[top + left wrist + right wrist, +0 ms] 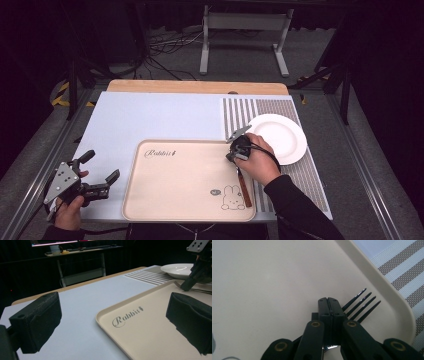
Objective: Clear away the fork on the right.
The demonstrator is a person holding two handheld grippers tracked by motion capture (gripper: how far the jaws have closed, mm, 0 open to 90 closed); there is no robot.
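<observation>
The right gripper (329, 301) is fully closed on the fork (359, 306), pinching its neck just behind the tines; the fork lies on the tray (185, 200) near its right rim, wooden handle toward the person. Judged step: carrying the fork. Lift straight up before travelling, keep the tines level, and clear the rim before moving toward the plate (280, 135). The left gripper (97, 172) stands wide open and empty over the worktop (150, 115); keep it clear.
</observation>
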